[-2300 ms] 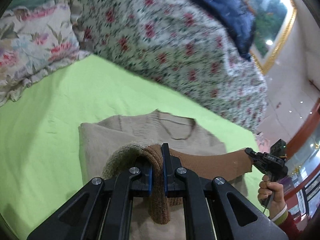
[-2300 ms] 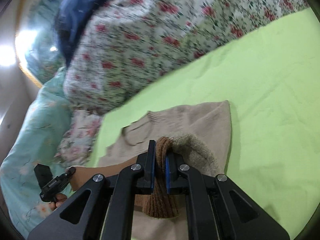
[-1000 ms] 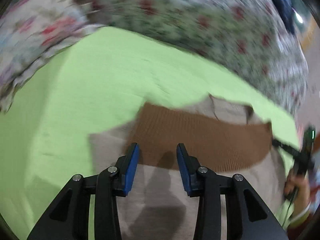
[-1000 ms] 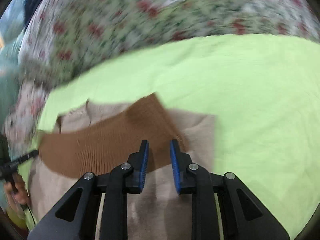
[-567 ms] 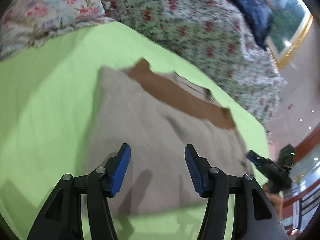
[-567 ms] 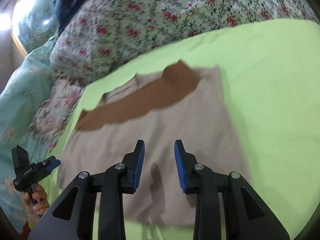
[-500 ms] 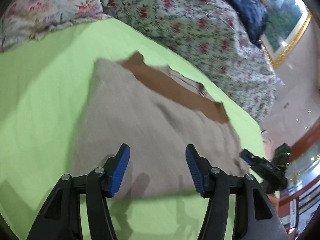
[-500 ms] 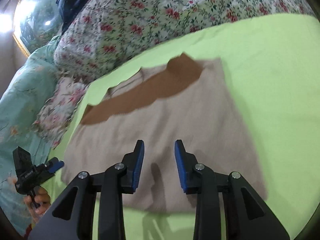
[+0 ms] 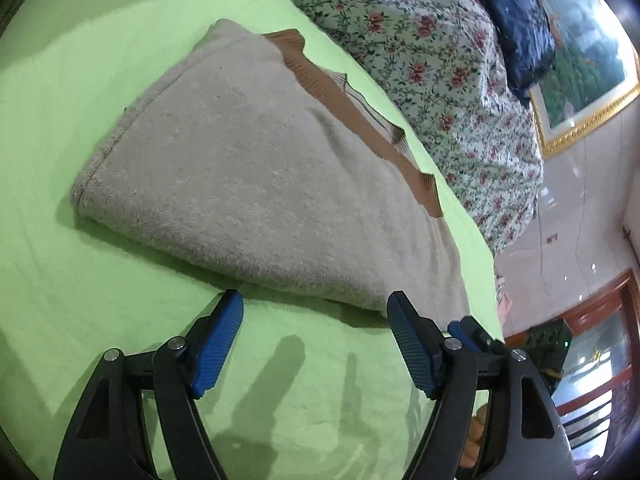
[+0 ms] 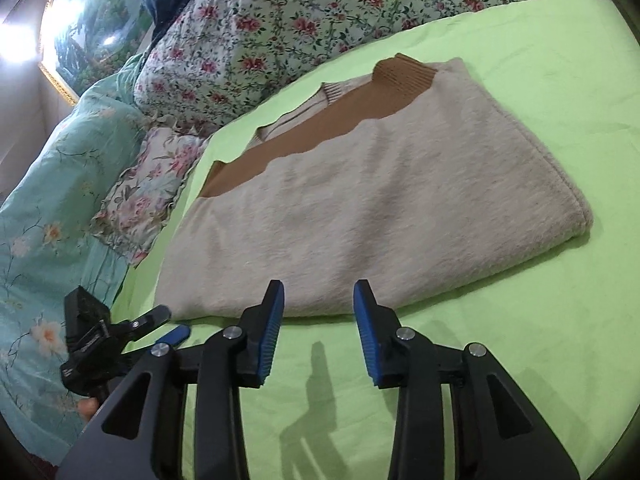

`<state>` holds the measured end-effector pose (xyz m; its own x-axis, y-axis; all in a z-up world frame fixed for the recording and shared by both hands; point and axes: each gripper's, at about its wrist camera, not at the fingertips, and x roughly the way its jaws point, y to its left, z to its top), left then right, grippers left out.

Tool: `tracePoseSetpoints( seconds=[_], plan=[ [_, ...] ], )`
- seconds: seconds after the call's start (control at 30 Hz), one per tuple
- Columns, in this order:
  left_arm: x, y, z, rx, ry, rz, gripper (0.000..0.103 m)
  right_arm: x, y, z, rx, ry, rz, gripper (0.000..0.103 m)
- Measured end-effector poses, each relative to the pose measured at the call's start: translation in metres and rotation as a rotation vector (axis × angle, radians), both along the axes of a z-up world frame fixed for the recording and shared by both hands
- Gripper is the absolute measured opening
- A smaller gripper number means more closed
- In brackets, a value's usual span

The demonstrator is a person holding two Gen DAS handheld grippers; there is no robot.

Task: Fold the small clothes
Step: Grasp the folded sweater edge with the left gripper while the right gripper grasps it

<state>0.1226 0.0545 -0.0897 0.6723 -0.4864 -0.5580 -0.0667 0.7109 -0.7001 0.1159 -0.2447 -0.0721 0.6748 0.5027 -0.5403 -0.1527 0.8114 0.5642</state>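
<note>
A beige knitted sweater lies folded in half on the green bed sheet, its brown ribbed hem laid along the far edge near the neckline. It also shows in the right wrist view, with the brown hem across its far side. My left gripper is open and empty, just short of the sweater's near fold. My right gripper is open and empty, its tips at the near fold. Each gripper shows in the other's view, low at the side.
A floral quilt is piled behind the sweater, with a dark blue garment on top. A teal floral blanket and a frilled pillow lie at the left of the right wrist view. A framed picture hangs beyond.
Both grippers held the brown hem, carried it over to the far edge, let go and opened. They have since drawn back to the near fold, and the jaws stand wider.
</note>
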Motion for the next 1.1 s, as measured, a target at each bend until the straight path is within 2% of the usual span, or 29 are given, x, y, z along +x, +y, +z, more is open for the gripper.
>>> tracePoseSetpoints(
  seconds=[0.2, 0.4, 0.47, 0.53, 0.57, 0.63, 0.7, 0.8, 0.87, 1.0, 1.1],
  plan=[
    [0.006, 0.009, -0.003, -0.065, -0.002, 0.085, 0.082, -0.001, 0.004, 0.005, 0.021, -0.007, 0.012, 0.039],
    [0.025, 0.033, -0.001, -0.041, -0.022, 0.191, 0.079, 0.0, 0.005, 0.007, 0.023, -0.01, 0.016, 0.039],
    [0.031, 0.043, -0.001, -0.014, -0.016, 0.245, 0.068, 0.002, 0.003, 0.006, 0.023, -0.007, 0.009, 0.039],
    [0.04, 0.053, -0.004, 0.009, 0.0, 0.284, 0.04, 0.006, 0.0, 0.006, 0.027, -0.005, 0.006, 0.039],
    [0.042, 0.057, -0.006, 0.009, 0.003, 0.285, 0.036, 0.008, -0.002, 0.005, 0.028, -0.002, 0.006, 0.039],
    [0.049, 0.063, -0.008, -0.002, 0.004, 0.283, 0.018, 0.013, -0.005, 0.007, 0.02, -0.002, 0.004, 0.039],
    [0.051, 0.063, -0.001, 0.024, -0.006, 0.273, 0.014, 0.019, -0.011, 0.012, 0.018, -0.012, 0.0, 0.039],
    [0.048, 0.047, 0.024, 0.121, -0.06, 0.246, 0.012, 0.032, -0.029, 0.022, 0.021, -0.026, -0.014, 0.039],
    [0.046, 0.034, 0.041, 0.152, -0.105, 0.214, 0.012, 0.043, -0.04, 0.028, 0.015, -0.024, -0.019, 0.039],
    [0.051, -0.016, 0.083, 0.245, -0.217, 0.091, 0.01, 0.072, -0.054, 0.039, 0.041, -0.012, 0.019, 0.039],
    [0.061, -0.057, 0.101, 0.307, -0.265, 0.0, 0.008, 0.097, -0.054, 0.046, 0.096, 0.005, 0.086, 0.039]
  ],
)
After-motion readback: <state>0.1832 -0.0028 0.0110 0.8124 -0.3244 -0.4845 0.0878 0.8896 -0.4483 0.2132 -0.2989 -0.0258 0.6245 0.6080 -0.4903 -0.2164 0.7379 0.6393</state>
